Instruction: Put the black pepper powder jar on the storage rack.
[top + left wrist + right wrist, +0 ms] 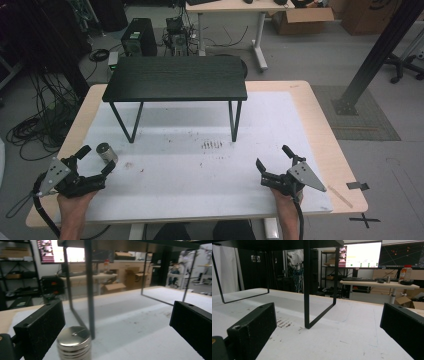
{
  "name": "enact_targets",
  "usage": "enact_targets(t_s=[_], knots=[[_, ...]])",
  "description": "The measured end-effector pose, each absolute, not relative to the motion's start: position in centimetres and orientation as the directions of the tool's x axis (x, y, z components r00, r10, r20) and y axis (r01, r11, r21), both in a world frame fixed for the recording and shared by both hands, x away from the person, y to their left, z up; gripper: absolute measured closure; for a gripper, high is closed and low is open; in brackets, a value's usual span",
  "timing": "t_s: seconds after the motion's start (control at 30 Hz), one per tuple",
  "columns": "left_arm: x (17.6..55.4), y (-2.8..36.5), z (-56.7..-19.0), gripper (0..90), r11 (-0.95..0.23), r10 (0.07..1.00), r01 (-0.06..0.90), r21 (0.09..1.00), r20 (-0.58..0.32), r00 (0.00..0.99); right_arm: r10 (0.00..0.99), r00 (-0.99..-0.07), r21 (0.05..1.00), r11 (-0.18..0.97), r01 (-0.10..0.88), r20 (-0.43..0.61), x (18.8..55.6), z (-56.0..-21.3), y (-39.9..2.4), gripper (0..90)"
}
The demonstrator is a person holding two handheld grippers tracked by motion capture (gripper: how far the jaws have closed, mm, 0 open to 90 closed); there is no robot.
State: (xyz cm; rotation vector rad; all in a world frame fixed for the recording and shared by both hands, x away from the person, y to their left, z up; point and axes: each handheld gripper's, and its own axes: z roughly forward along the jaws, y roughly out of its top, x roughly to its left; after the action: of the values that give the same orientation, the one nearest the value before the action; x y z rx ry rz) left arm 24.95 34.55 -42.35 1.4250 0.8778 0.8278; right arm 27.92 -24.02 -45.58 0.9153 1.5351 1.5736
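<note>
White mat (200, 175) on wooden table (327, 135), black shelf (175, 77) — cluttered lab, both jaws wide.

Black low shelf (175, 78) stands on white mat (200, 185), thin metal legs, far half of table (327, 145). Brown smudges (212, 145) on mat near shelf's right front leg. Beyond table: computer tower (139, 37), tangled cables (35, 127), second desk (235, 6), cardboard boxes (305, 20).
</note>
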Motion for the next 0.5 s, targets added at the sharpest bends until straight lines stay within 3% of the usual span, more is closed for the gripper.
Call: enact_targets(t_s=[0.5], knots=[[26.9, 34.8, -42.6, 0.9, 0.022, 0.962, 0.241, 0.970, -0.086, 0.257, 0.883, -0.470, 1.000, -0.008, -0.030, -0.008, 27.9, -45.6, -24.0, 0.4]])
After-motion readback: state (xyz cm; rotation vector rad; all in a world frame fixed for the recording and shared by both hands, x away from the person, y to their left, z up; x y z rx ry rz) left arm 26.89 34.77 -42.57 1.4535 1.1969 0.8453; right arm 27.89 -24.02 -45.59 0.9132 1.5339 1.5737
